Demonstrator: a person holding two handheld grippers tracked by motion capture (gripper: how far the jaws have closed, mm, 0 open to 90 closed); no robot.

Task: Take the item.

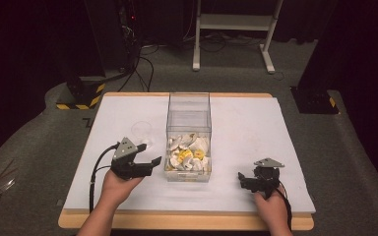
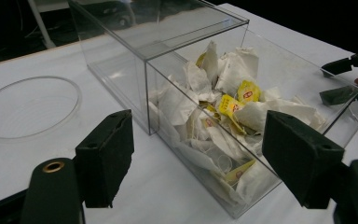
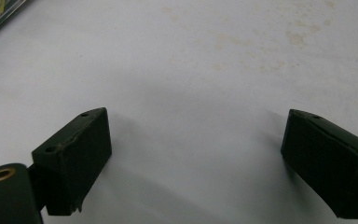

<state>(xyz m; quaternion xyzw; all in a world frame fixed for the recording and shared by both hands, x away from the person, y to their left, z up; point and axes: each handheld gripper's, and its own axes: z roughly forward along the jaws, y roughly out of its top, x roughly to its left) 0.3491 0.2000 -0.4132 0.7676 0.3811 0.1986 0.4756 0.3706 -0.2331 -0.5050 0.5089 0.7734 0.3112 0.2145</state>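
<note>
Jaws wide apart, clear box ahead (tea bags inside), empty-handed

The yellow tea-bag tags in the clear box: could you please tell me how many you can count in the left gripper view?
4 at least: one near the far wall, one just in front of it, one at the back, one low at the front. More may be buried under the white wrappers in the clear box.

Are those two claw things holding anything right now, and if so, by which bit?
Nothing is held. The left gripper is open beside the clear box of tea bags; the right gripper is open over bare table.
</note>
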